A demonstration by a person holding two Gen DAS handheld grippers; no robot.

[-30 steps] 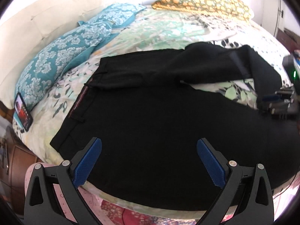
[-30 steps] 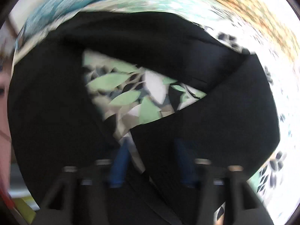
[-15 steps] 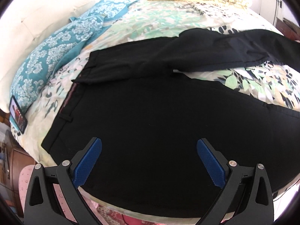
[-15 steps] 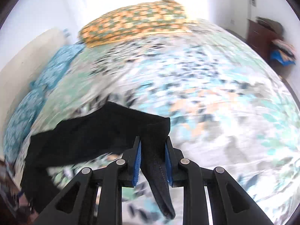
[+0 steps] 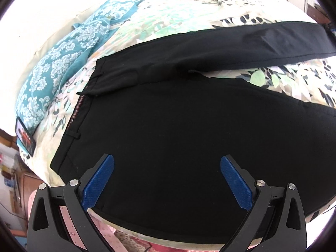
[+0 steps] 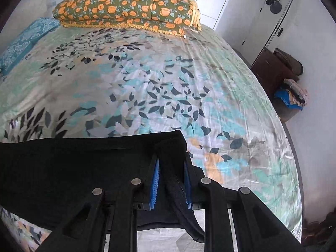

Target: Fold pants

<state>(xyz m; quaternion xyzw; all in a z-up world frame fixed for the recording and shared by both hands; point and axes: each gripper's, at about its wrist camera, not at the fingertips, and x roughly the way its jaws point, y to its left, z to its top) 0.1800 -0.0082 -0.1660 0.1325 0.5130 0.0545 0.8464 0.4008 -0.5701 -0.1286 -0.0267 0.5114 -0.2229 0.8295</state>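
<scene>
Right wrist view: we find the right gripper clamped on the pants hem near the bed edge; left gripper gapes wide, empty. We advise keeping the leg taut and aligned.

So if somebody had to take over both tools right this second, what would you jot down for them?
Right tool: shut on the hem end of the far trouser leg, which it has just pulled out straight across the bed; its jaws have just been closing on the cloth.
Left tool: open, hovering over the near leg by the bed's edge, holding nothing.
Pants: spread flat, waistband toward the teal pillows, legs apart in a V.
Done: far leg straightened.
Left: bring one leg onto the other, then fold lengthwise.
</scene>
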